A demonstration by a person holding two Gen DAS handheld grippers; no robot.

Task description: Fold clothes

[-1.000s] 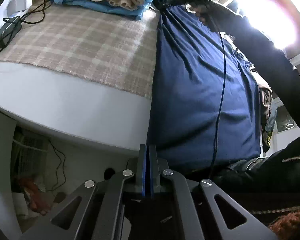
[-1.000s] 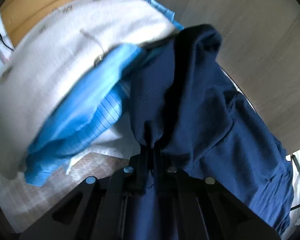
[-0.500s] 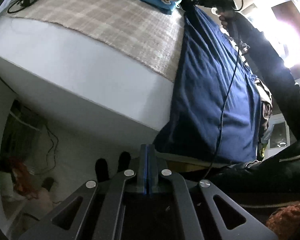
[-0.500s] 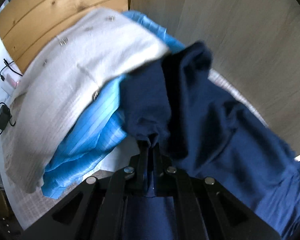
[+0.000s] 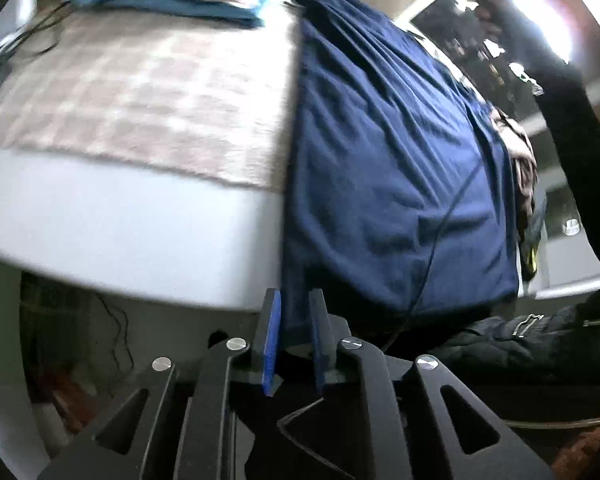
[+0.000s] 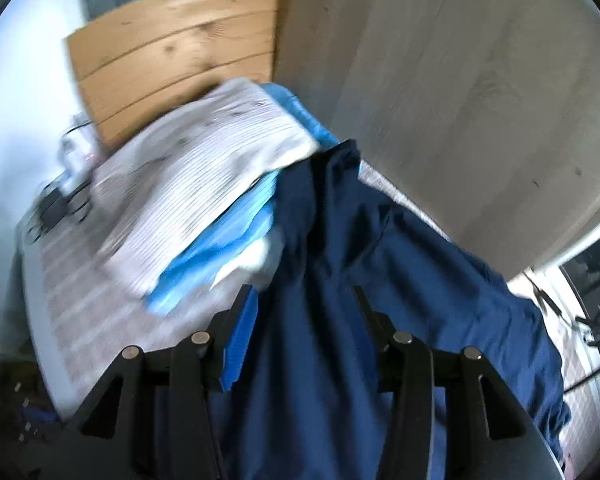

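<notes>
Navy garment (image 5: 388, 168): one large dark-blue piece, spread along the right-hand part of the bed (image 5: 132, 224), its lower hem hanging over the bed's near edge and its upper end lying against the stack of folded clothes (image 6: 204, 196) at the far end. Creased, not yet folded in any visible way.

Change since a second ago: both claws were pinched shut on this garment; both are now letting go.

Left claw (image 5: 294, 336): at the garment's hanging hem, below the bed's edge. Jaws opening, narrow gap so far; a strip of navy cloth sits between them, and the pads no longer appear to press on it.

Right claw (image 6: 304, 320): above the garment's upper end, just beside the stack. Jaws opening, moderately wide; navy cloth drapes through the gap and over the claw body, loose rather than gripped. The stack and the wooden headboard (image 6: 172, 56) now sit further off in this view than before, so the claw reads as lifted clear.

Stack of folded clothes: white ribbed piece on top, light-blue pieces beneath, touching the garment's upper end.

Checked blanket (image 5: 140, 96): covers the bed left of the garment.

Person's sleeve (image 5: 572, 128): dark, to the right of the garment, reaching toward its upper end.

Reading for the task: the garment appears laid out lengthwise and released. The next step is likely a fresh grip for the first fold. Risk: the overhanging hem may drag the cloth off the bed.
</notes>
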